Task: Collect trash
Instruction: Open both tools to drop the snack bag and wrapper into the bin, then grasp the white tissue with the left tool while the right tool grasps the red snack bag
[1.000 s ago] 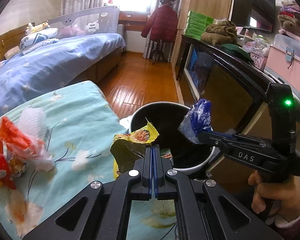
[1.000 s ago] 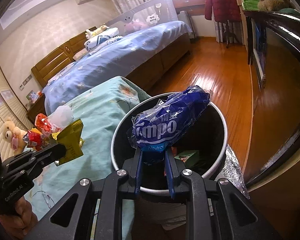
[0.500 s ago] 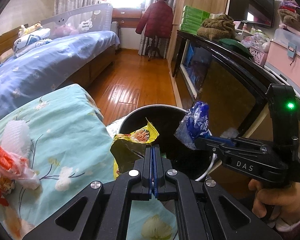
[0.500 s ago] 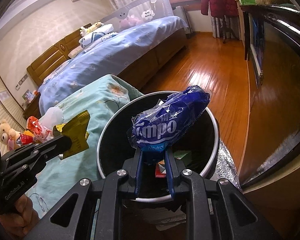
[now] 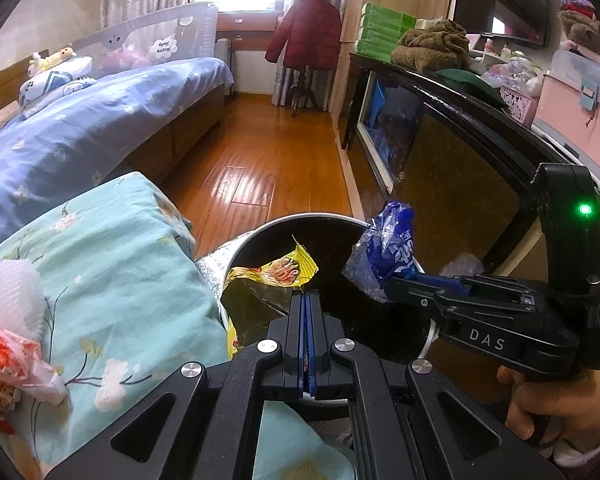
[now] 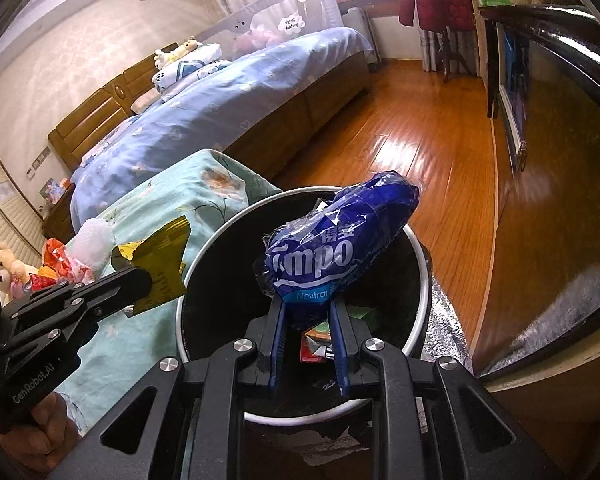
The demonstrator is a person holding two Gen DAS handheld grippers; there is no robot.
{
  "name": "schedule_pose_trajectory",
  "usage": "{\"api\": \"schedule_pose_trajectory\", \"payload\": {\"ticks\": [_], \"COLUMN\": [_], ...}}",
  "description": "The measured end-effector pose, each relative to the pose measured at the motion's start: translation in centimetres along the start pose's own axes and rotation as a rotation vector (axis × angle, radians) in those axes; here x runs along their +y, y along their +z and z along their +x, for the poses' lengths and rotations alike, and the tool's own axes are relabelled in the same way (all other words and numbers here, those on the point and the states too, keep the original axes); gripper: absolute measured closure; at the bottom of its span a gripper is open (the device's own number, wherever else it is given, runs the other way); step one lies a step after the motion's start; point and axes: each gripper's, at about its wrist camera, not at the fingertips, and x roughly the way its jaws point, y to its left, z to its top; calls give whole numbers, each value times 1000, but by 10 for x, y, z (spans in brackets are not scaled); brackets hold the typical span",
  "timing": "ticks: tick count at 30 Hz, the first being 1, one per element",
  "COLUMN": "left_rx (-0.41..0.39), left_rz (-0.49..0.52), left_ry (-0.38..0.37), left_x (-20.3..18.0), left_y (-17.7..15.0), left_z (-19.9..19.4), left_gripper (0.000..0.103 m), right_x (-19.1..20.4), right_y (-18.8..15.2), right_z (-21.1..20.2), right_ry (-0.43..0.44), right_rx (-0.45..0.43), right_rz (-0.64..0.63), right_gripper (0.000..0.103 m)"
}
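Left wrist: your left claw (image 5: 307, 296) is clamped on the yellow wrapper (image 5: 266, 286) at the bin (image 5: 260, 236) rim; thin, crinkly, featherlight; pinch an edge.
Right wrist: your right claw (image 6: 306, 312) grips the blue tissue pack (image 6: 336, 244) over the bin's mouth; soft, slippery film; hold mid-body.

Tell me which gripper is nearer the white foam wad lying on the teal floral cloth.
Left. The left gripper, shut on a yellow snack wrapper, hangs beside the cloth edge near the foam wad; the right gripper sits farther away over the round black bin.
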Motion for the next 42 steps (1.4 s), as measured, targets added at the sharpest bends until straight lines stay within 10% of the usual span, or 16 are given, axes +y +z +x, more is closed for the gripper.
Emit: {"api": "schedule_pose_trajectory", "payload": {"ticks": [9,13,24,42], "left_rx": [13,6,-13,-44], "left_rz": [-22,-41,-126,-251], "left_ry": [-8,5,60,207], "left_x": [2,5,23,49], "left_y": [3,2,-31,-110], "left_z": [5,1,-35,-127], "left_gripper": [99,73,50,46], "right_x": [-4,-3,15,105], "right_y": [1,1,-8,-41], "right_z": [2,-1,-18,-19], "right_ry": [-6,-12,5,193], "right_rx": [8,-2,-47,-55], "right_rz": [20,19,18,-45], "right_gripper": [72,48,19,17]}}
